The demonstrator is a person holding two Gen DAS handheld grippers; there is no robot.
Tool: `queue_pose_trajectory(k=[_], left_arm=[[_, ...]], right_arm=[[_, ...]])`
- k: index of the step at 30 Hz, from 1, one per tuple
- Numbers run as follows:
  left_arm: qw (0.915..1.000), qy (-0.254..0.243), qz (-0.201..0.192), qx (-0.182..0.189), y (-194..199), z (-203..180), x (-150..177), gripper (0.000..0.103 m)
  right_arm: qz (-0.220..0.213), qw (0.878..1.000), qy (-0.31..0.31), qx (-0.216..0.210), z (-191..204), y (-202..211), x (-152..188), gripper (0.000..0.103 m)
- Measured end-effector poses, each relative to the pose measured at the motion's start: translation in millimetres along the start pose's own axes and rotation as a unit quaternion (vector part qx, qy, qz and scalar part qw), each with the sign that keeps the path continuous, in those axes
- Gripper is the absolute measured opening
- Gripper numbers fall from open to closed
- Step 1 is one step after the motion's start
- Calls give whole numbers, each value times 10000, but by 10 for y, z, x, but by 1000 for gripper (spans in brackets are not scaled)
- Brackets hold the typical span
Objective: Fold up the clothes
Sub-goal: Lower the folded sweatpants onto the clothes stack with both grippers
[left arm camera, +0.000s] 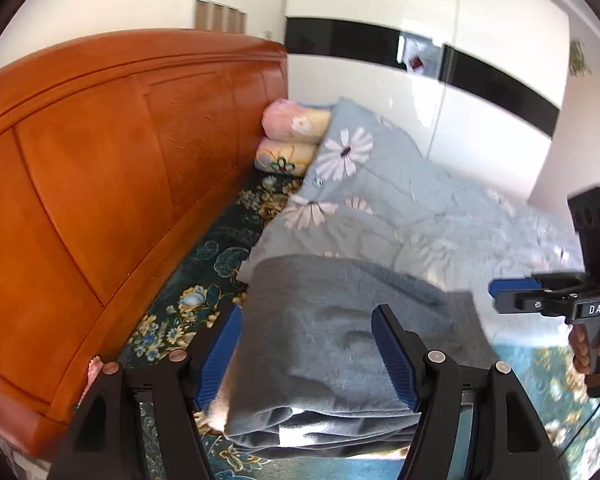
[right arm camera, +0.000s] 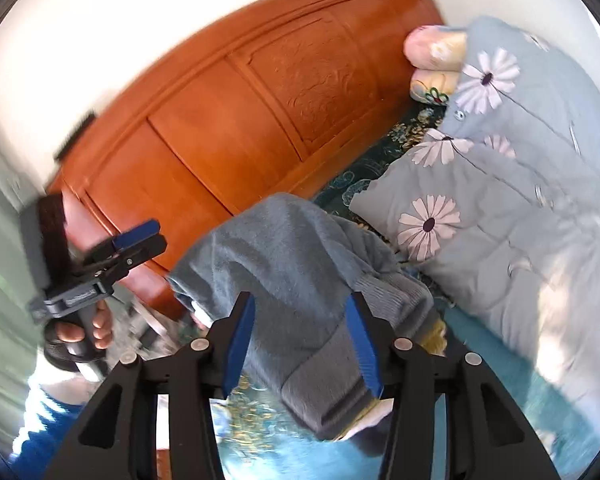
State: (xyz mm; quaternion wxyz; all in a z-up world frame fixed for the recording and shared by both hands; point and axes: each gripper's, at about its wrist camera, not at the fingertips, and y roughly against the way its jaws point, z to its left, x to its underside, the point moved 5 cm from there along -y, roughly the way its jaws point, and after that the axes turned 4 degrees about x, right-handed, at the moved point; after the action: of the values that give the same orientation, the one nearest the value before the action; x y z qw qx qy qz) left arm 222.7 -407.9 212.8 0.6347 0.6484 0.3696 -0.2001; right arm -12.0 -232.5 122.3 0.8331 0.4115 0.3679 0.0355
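Observation:
A folded grey fleece garment (left arm camera: 332, 344) lies on the floral bedsheet (left arm camera: 204, 276) beside the headboard. It also shows in the right wrist view (right arm camera: 300, 280), with a ribbed hem toward the camera. My left gripper (left arm camera: 306, 356) is open, its blue pads on either side of the folded stack. My right gripper (right arm camera: 300, 344) is open, its pads straddling the garment's hem end. Seen from the left wrist view, the right gripper (left arm camera: 516, 292) hovers at the garment's right side. The left gripper (right arm camera: 140, 240) appears in the right wrist view at the garment's left.
An orange wooden headboard (left arm camera: 112, 184) runs along the left. A light blue quilt with daisy flowers (left arm camera: 364, 200) lies folded behind the garment, with two rolled pillows (left arm camera: 288, 140) at its far end. A white wardrobe (left arm camera: 420, 40) stands beyond the bed.

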Motion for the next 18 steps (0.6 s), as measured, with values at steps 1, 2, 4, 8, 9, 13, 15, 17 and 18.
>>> queue_pose_trajectory(k=[1,2,4,8,9,13,15,17,18], left_arm=[[9999,-50,123,-71,-85,5,46,71],[9996,-34,259,-96,-176,24,104,71],[9981,254,559,-82,-354,185,305,71],[9912,1046,777,223,-587,490,614,73],[9880,1317,716,384,-642,552,671,75],[9792,1814,558,715,-670,662,802,83],[9794,1834,434,724,-602,670,779,83],[9827,1706,175,695,-430,628,700,82],[9838,1642,20,723,-342,606,629,82]], right_arm=[[65,10000,18,43,12,-65,15,49],[101,9999,6,79,16,-118,40,49],[122,9997,82,182,34,-209,134,49],[392,9979,379,341,101,-408,333,49],[471,9969,503,381,146,-453,408,49],[526,9921,1000,552,258,-575,534,59],[518,9915,1061,540,263,-572,550,59],[509,9924,1010,486,249,-546,549,59],[504,9935,921,434,232,-519,539,59]])
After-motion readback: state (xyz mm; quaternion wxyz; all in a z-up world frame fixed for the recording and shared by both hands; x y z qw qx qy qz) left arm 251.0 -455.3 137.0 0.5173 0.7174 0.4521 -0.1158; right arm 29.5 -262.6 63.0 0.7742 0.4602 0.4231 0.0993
